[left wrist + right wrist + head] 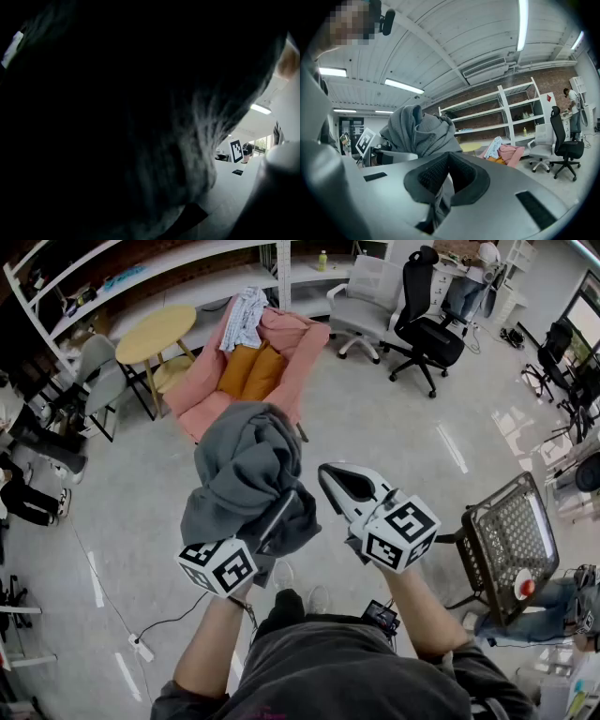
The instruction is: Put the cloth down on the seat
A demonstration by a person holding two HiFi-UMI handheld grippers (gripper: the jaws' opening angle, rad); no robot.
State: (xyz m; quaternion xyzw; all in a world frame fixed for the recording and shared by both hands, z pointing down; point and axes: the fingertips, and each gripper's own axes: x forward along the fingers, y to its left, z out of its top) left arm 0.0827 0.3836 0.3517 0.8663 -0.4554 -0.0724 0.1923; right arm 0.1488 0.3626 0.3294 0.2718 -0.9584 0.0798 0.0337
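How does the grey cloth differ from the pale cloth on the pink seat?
Colour: the grey cloth is plain dark grey; the pale cloth is whitish with blue. Place: the grey cloth is held in the air by the left claw, short of the seat; the pale cloth hangs over the seat's back. Shape: the grey cloth is bunched up; the pale cloth drapes loosely. Both are crumpled fabric.

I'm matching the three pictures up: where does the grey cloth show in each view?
Head view: grey cloth bunched at centre.
Left gripper view: grey cloth fills nearly the whole picture, dark.
Right gripper view: grey cloth left of centre, beyond the jaws.
Shared landmark: pink seat, in head and right gripper views.
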